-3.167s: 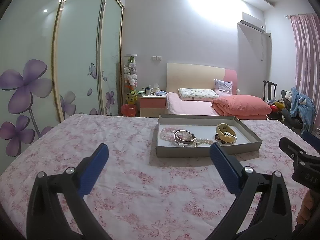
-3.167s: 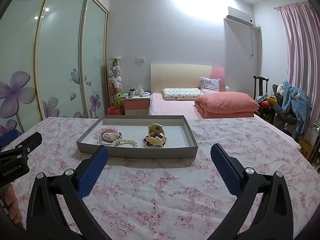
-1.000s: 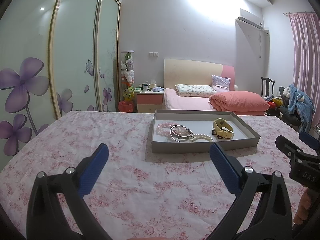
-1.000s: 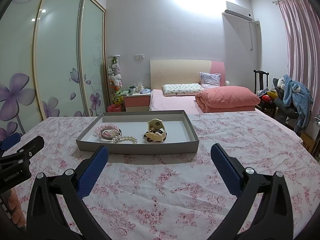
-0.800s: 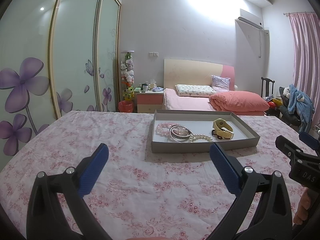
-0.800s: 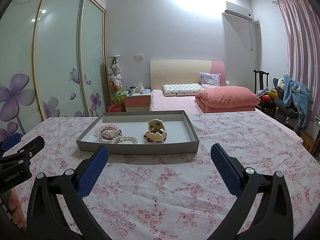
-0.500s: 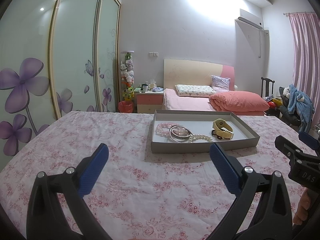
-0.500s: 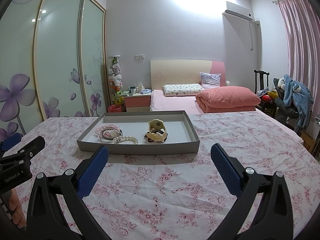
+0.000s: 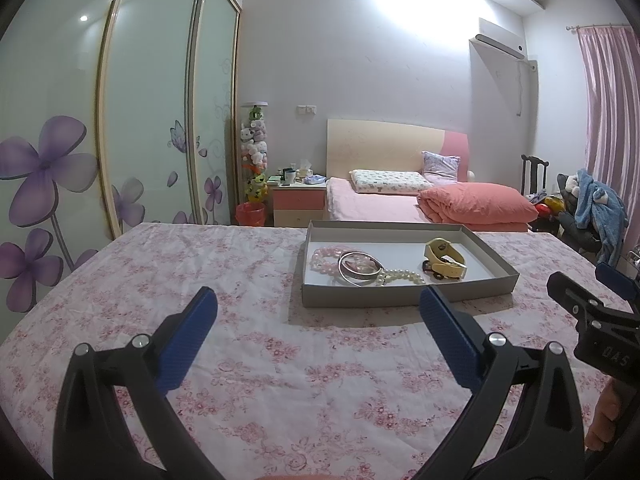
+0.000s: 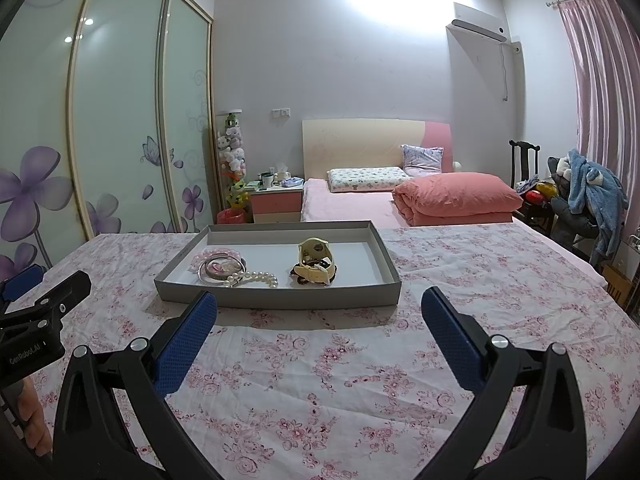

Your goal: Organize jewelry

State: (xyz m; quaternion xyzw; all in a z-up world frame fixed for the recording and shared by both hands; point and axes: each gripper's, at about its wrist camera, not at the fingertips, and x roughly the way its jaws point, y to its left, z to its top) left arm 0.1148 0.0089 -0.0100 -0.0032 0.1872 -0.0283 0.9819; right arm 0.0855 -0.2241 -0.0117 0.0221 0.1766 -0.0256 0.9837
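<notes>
- Left wrist view:
  - Jewelry is seen gathered in a shallow grey tray [image 9: 404, 296] on the flowered tablecloth [image 9: 256, 280], toward the far right part of the table.
  - A pink bead bracelet [image 9: 325, 255], a silver bangle [image 9: 360, 274] and a pearl strand [image 9: 400, 278] are overlapped at the tray's left end; a cream watch [image 9: 444, 262] is set apart toward its right end, presumably so the kinds are kept separate.
  - The left gripper [image 9: 318, 336] is held spread wide and empty, short of the tray's near wall.
- Right wrist view:
  - The right gripper [image 10: 318, 336] is likewise spread, with nothing pinched, and is aimed at the tray's near wall.
  - A dark item, too small to be named, is seen under the watch.
  - No jewelry is seen on the cloth outside the tray; whether sorting is ahead or finished cannot be judged.
</notes>
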